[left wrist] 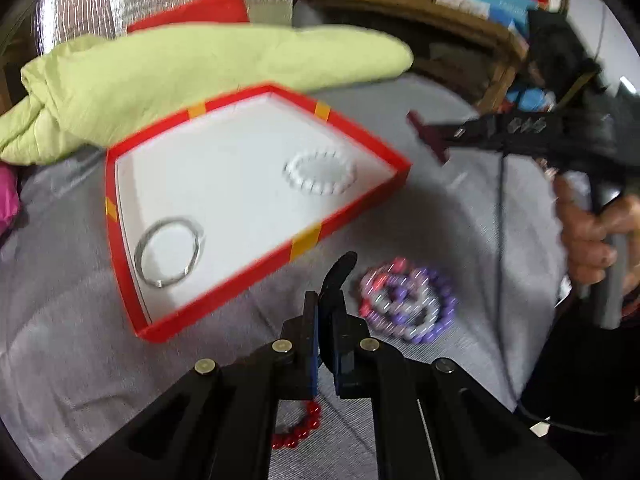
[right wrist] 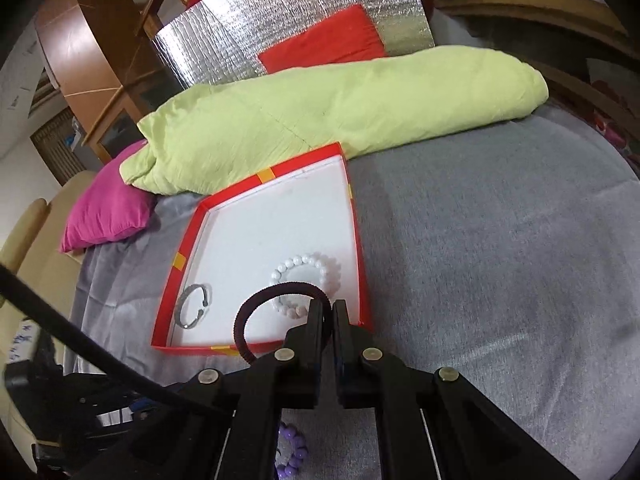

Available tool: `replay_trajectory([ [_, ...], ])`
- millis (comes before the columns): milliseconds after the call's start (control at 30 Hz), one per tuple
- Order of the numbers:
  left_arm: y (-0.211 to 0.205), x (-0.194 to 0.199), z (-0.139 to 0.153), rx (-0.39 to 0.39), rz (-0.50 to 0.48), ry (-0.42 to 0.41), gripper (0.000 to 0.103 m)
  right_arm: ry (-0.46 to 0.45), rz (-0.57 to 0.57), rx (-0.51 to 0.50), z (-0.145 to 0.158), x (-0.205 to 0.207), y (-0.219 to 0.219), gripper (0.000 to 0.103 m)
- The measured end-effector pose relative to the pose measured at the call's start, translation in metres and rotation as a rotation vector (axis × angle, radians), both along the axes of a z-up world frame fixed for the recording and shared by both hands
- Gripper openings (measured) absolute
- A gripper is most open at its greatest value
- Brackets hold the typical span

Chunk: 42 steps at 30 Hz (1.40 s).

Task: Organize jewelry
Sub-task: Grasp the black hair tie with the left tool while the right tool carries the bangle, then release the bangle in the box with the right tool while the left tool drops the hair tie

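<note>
Grey blanket (right wrist: pixel 500 240) covers the bed, with a rolled green quilt (right wrist: pixel 340 108) lying across its far side and a pink pillow (right wrist: pixel 108 208) off to one end. On the blanket sits a shallow red box (right wrist: pixel 182 258) with a white floor, its far corner touching the quilt.

Inside the box are two pieces: a metal bangle (right wrist: pixel 195 304) near one corner and a white bead bracelet (right wrist: pixel 310 276) toward the opposite side, well apart from each other.

The right gripper (right wrist: pixel 327 312) hangs over the near edge of the box, jaws pinched on a dark hair tie (right wrist: pixel 256 308). The loop stands out to the left of the fingertips, above the box floor, between the bangle and the white bracelet as seen from that camera.

The left gripper (left wrist: pixel 326 304) is closed with nothing between its fingers, as far as the blurred view lets me tell. It points down at the blanket just outside the box's near wall. A purple bead bracelet (left wrist: pixel 408 304) lies on the blanket just to the right of its tips, close but not touching. A red bead bracelet (left wrist: pixel 300 428) lies nearer, partly hidden under the gripper's body.

A hand (left wrist: pixel 592 236) holds the right gripper's handle at the edge of the left camera's view.
</note>
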<state>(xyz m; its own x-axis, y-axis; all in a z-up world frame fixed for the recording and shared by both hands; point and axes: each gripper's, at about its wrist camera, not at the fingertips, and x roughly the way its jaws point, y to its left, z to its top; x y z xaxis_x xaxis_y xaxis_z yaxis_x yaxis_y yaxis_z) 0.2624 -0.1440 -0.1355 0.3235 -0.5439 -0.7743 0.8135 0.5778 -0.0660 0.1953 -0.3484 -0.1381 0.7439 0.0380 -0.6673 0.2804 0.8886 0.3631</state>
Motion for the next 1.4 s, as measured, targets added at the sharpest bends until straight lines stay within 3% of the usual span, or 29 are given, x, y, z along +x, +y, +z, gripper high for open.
replay_trajectory([
  [167,0.005,0.012,0.03,-0.16,0.05,-0.009,0.006,-0.02,-0.004,0.022,0.005,0.012,-0.003,0.005],
  [300,-0.002,0.027,0.037,-0.204,0.132,-0.029,0.006,-0.03,-0.005,0.026,0.007,0.036,0.0,0.005],
  [400,-0.01,0.048,0.03,-0.22,0.217,0.01,0.006,-0.018,-0.003,0.036,0.004,0.06,0.0,0.005],
  [667,-0.029,0.082,-0.006,-0.173,0.311,0.101,0.006,0.083,-0.026,0.098,-0.022,0.126,-0.011,0.005],
  [900,-0.037,0.087,-0.022,-0.088,0.324,0.119,0.006,0.099,-0.045,0.132,-0.036,0.155,-0.019,0.009],
  [967,-0.039,0.087,-0.023,-0.054,0.331,0.104,0.013,0.095,-0.052,0.151,-0.038,0.156,-0.022,0.017],
  [1000,-0.037,0.086,-0.021,-0.048,0.335,0.091,0.021,0.092,-0.06,0.154,-0.038,0.155,-0.024,0.02],
  [1100,-0.03,0.082,-0.009,-0.072,0.36,0.037,0.046,0.084,-0.067,0.159,-0.035,0.148,-0.031,0.021],
  [1133,-0.026,0.08,-0.004,-0.083,0.372,0.018,0.05,0.08,-0.068,0.157,-0.034,0.146,-0.032,0.021],
  [1267,-0.011,0.079,0.007,-0.11,0.417,-0.014,0.051,0.072,-0.059,0.108,-0.023,0.131,-0.032,0.021],
  [1400,0.005,0.067,0.012,-0.075,0.466,-0.07,0.051,0.061,-0.027,0.055,-0.008,0.109,-0.029,0.021],
])
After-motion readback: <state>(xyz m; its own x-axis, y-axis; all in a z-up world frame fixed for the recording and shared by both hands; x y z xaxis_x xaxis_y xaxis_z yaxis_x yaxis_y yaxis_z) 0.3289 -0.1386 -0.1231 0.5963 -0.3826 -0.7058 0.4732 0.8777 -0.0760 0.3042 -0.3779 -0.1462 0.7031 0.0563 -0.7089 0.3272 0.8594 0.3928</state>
